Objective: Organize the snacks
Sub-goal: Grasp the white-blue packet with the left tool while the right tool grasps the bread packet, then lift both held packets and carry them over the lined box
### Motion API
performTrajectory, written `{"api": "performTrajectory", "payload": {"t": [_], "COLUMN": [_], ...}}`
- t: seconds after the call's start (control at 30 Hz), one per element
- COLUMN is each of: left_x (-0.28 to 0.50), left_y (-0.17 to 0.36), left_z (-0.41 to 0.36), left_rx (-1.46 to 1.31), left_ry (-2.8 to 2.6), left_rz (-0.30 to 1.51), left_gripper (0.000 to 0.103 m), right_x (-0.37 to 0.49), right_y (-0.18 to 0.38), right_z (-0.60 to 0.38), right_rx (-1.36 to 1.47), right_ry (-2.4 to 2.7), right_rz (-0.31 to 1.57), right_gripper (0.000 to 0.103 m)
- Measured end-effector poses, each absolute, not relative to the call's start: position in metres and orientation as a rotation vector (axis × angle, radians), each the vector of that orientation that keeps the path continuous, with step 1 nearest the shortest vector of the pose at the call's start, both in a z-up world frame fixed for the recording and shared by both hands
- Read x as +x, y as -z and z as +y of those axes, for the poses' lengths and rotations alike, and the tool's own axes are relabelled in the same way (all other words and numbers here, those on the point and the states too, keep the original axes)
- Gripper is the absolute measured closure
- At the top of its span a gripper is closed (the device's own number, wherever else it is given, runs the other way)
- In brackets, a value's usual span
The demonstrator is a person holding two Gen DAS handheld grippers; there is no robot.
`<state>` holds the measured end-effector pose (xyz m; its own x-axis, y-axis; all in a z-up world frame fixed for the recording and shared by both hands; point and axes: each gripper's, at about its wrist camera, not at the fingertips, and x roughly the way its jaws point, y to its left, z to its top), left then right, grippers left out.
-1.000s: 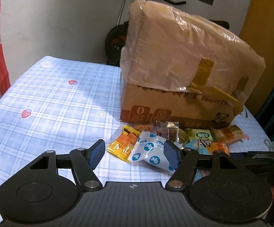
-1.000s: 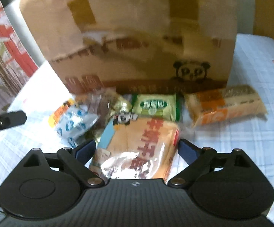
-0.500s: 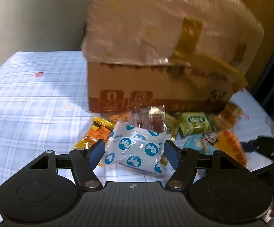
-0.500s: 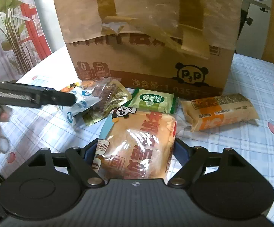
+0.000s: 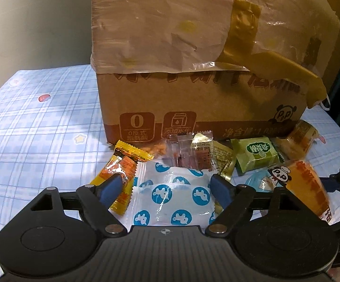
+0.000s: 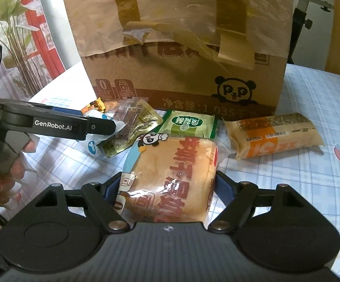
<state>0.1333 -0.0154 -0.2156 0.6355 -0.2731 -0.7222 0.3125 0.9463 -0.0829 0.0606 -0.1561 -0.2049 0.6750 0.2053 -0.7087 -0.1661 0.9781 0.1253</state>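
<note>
A blue plaid cloth (image 5: 40,141) printed with strawberries and stars covered the table, and a cardboard box (image 5: 193,108), its top wrapped in crinkled plastic and yellowed tape, stood on it as the landmark. Left of the box in the right wrist view were a potted plant (image 6: 10,35) and a red frame (image 6: 43,30); behind the box in the left wrist view rose a plain pale wall (image 5: 33,23). The snacks lay in a loose cluster on the cloth just in front of the box: a yellow packet (image 5: 120,166) at the left, then a white pouch (image 5: 172,195) with blue dots, a clear wrapper (image 5: 188,152), a green packet (image 5: 257,155), a bread bag (image 6: 172,176) with a panda, and an orange bar (image 6: 275,134) at the right. The left gripper (image 5: 165,188) stood wide, its fingers either side of the white pouch without squeezing it. The right gripper (image 6: 167,190) stood wide around the bread bag, fingers close at its sides; whether they pressed it could not be told.
</note>
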Motion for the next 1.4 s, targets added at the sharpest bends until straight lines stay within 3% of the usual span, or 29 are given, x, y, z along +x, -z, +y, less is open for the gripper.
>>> {"api": "performTrajectory", "payload": {"t": [0.03,0.1,0.2,1.0,1.4], "left_x": [0.133,0.129,0.122,0.056,0.059], "left_y": [0.215,0.211,0.206,0.169,0.081], "left_z": [-0.015,-0.013,-0.011,0.022,0.031], "left_rx": [0.047,0.037,0.026,-0.016,-0.040], "left_ry": [0.340,0.350,0.366,0.302,0.331], "left_rz": [0.814,0.805,0.806,0.707,0.496], "left_gripper": [0.034,0.043,0.048,0.050,0.050], "right_x": [0.060,0.059,0.057,0.032,0.020], "right_y": [0.205,0.204,0.204,0.175,0.094], "right_z": [-0.156,-0.156,-0.158,-0.160,-0.160], "right_rx": [0.053,0.055,0.064,0.092,0.032], "right_ry": [-0.208,-0.207,-0.204,-0.216,-0.282], "right_rz": [0.804,0.806,0.806,0.684,0.475], "right_gripper": [0.022,0.022,0.023,0.024,0.024]}}
